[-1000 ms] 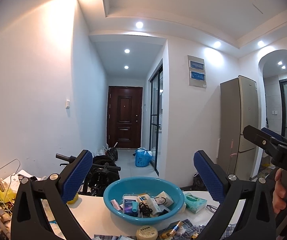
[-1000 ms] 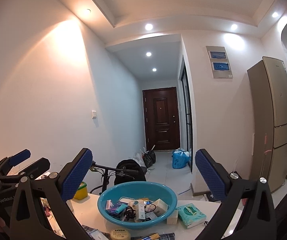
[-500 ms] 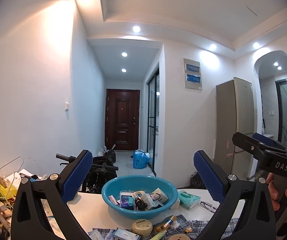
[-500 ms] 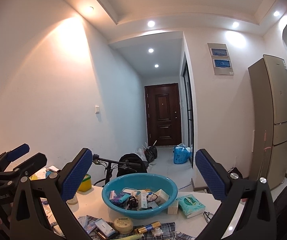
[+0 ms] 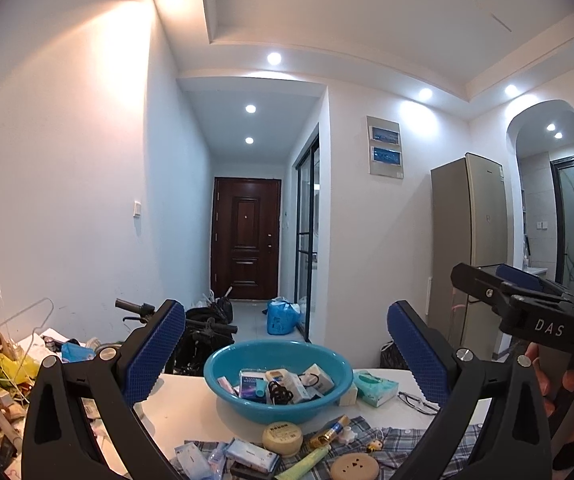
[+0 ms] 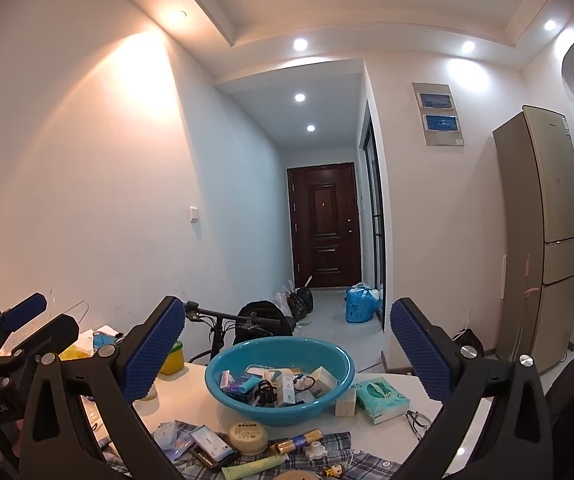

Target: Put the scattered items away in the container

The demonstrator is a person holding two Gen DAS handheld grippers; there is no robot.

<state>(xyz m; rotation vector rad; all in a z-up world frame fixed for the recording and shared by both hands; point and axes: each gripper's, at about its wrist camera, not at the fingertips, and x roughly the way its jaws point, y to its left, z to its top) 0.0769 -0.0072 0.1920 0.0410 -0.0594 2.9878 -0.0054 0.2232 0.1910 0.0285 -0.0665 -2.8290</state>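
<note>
Both tools, left tool (image 5: 283, 348) and right tool (image 6: 287, 346), spread and empty, hover above the white desk (image 5: 183, 404). Round teal plastic basin (image 5: 278, 380) centred, part-filled; loose toiletries lie on the checked cloth (image 6: 327, 454) before it, within reach.

Bright ceiling spotlights, wall glare; fisheye-bent edges, perhaps slightly soft

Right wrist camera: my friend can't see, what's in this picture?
A blue basin holding small boxes sits on a white table, between the open right gripper fingers. A round tin, gold tube and tissue pack lie outside it.
</note>
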